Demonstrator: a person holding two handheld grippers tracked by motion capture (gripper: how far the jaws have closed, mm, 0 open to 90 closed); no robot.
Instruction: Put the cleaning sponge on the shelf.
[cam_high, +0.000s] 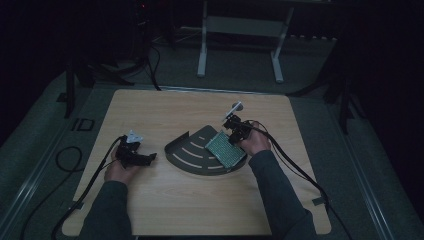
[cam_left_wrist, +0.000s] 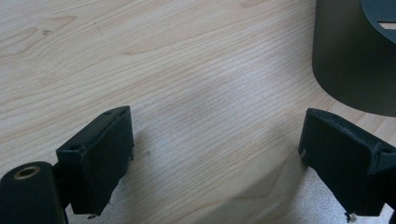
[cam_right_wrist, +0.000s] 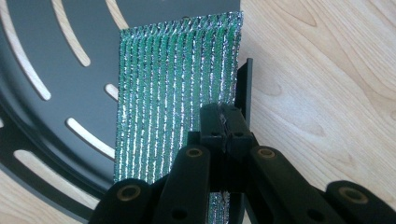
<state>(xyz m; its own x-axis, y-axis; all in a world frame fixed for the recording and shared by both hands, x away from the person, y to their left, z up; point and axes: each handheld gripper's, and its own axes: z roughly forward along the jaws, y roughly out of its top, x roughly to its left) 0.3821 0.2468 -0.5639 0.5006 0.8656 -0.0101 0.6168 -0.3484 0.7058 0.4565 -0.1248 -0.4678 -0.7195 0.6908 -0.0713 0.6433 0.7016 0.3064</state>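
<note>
Nearest, two grey sleeves (cam_high: 107, 210) come up from the table's (cam_high: 200, 210) near edge. The left hand (cam_high: 119, 170) rests on the wood at the left and holds the left gripper (cam_high: 150, 158), which points right toward the tray (cam_high: 187, 155) and stops short of it. In the left gripper view its jaws stand wide apart with bare wood between them and nothing in their hold; the tray's dark curved wall (cam_left_wrist: 345, 70) shows at the upper right, just beyond the right-hand jaw.

In the middle of the table lies the tray, a dark fan-shaped metal piece with curved slots (cam_high: 192, 153) cut through its floor and a low upright wall at its edges. The wood shows through the slots.

On the tray's right part sits the pad (cam_high: 226, 149), a green rectangular scouring cloth with silver glints, its right edge by the tray's straight side wall. The right hand (cam_high: 256, 142) holds the right gripper (cam_high: 234, 134) at that edge. In the right gripper view the jaws are closed together on the pad's (cam_right_wrist: 173, 98) right edge, pinching it beside the wall (cam_right_wrist: 245, 93); the pad stretches away over the slotted floor (cam_right_wrist: 56, 93).

A black cable (cam_high: 300, 172) trails back from the right gripper along the forearm. Beyond the table the room is dark, with a white frame (cam_high: 240, 45) on the floor.
</note>
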